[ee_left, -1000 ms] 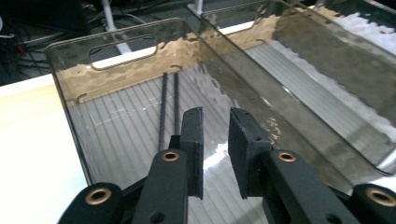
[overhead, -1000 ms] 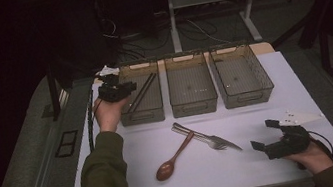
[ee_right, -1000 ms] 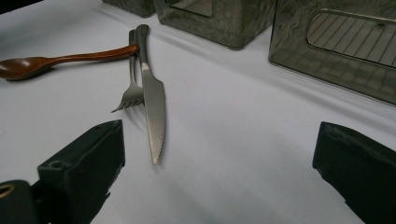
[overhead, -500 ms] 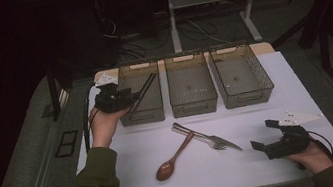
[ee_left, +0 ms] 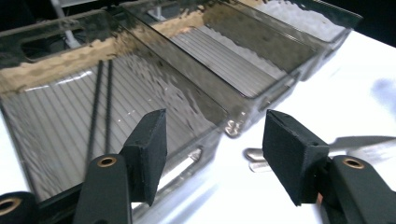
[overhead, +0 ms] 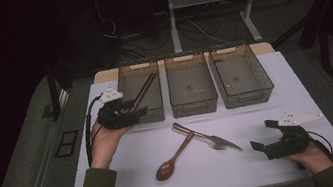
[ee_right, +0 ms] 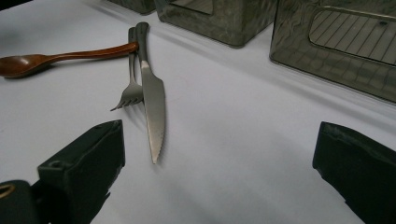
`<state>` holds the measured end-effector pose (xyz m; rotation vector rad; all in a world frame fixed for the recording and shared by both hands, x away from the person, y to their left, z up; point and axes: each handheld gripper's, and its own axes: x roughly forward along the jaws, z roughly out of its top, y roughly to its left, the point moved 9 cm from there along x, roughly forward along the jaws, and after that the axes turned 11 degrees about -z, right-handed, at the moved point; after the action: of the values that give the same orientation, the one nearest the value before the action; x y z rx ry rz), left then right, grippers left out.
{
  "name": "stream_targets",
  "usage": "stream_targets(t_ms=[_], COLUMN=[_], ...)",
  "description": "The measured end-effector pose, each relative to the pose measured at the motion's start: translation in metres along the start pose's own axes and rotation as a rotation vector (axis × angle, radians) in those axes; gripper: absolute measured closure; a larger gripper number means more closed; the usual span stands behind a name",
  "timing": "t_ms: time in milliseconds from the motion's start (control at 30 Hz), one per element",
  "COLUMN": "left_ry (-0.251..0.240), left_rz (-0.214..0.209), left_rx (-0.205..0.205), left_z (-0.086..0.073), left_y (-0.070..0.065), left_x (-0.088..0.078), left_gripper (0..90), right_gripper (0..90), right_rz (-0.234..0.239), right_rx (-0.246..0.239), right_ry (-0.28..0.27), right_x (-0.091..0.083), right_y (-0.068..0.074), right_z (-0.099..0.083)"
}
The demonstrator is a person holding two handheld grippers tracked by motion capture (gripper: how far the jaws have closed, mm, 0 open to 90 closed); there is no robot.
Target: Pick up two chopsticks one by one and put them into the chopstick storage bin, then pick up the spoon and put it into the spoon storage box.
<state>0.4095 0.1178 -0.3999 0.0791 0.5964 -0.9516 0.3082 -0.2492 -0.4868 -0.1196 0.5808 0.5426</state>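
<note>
Cutlery ahead of my right gripper (overhead: 265, 144), jaws apart: 1 knife (ee_right: 152, 97), 1 fork (ee_right: 131, 91), 1 wooden spoon (ee_right: 56, 58). My left gripper (overhead: 138, 112), also agape, faces 3 bins (overhead: 194, 103); the nearest holds 2 chopsticks (ee_left: 102, 103).

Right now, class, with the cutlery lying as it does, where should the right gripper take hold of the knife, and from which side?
Grip the knife at mid-blade from above, jaws across its width. It lies flat, and its handle touches the fork and wooden spoon.
</note>
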Motion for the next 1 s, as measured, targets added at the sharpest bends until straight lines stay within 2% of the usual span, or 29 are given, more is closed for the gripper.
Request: stream_targets(t_ms=[233,633,767,1000], left_ry=[-0.001,0.012,0.031,0.045], left_rz=[-0.030,-0.044,-0.049,-0.062], left_rx=[0.011,0.034,0.036,0.041], left_z=[-0.018,-0.039,-0.048,-0.057], left_y=[-0.020,-0.045,-0.049,-0.053], left_x=[0.000,0.000,0.006,0.022], left_gripper=[36.8,36.9,40.2,57.4], right_gripper=[1.8,1.7,1.7,1.8], right_rz=[-0.002,-0.001,-0.001,0.001], right_rx=[0.001,-0.001,0.000,-0.011], right_ry=[-0.001,-0.003,-0.002,0.004], right_x=[0.000,-0.001,-0.001,0.001], right_y=[0.000,0.001,0.001,0.001], right_z=[0.000,0.000,0.000,0.000])
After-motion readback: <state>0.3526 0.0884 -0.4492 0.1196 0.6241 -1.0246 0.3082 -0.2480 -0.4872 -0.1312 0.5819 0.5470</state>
